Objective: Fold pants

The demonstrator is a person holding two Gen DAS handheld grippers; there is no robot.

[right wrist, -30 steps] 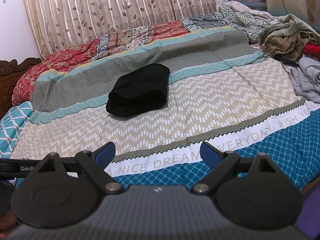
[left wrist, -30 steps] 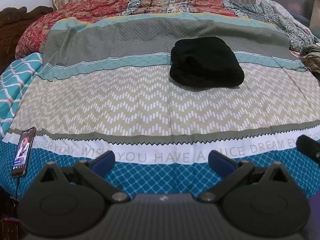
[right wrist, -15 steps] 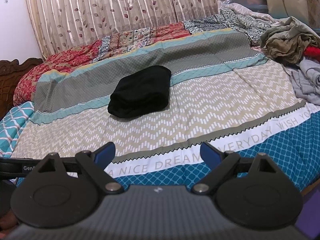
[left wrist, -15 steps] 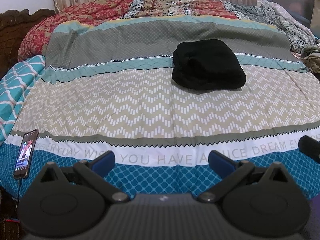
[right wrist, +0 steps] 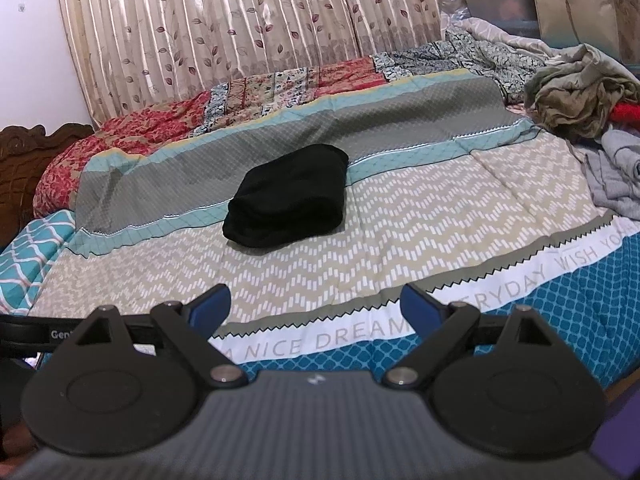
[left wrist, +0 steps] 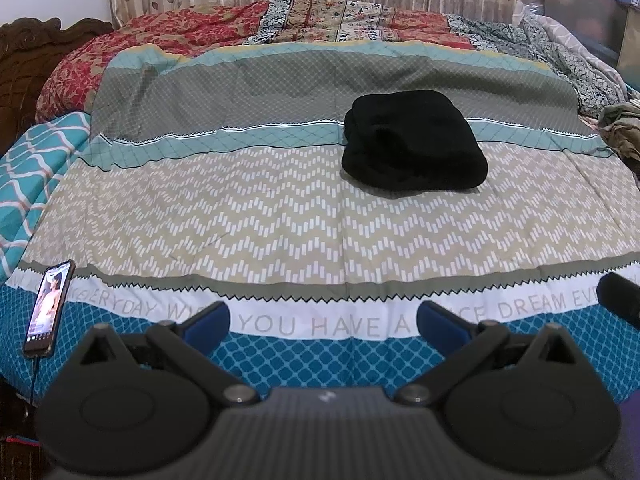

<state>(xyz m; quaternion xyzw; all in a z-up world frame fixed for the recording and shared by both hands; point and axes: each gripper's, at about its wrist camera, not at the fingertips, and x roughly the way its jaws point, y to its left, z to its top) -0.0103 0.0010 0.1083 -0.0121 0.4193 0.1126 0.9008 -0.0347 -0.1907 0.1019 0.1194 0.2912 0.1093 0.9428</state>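
Black pants lie folded into a compact bundle on the patterned bedspread, past the middle of the bed; they also show in the right wrist view. My left gripper is open and empty, held back over the near edge of the bed, well short of the pants. My right gripper is open and empty too, over the same near edge, with the pants ahead and slightly left.
A phone with a lit screen lies at the bed's near left corner on a cable. A heap of loose clothes sits at the bed's right side. A wooden headboard is at the left, curtains behind.
Both grippers have drawn back and tilted up slightly, so the bed and pants sit lower in view. The pants have not moved. Both grippers stay open.
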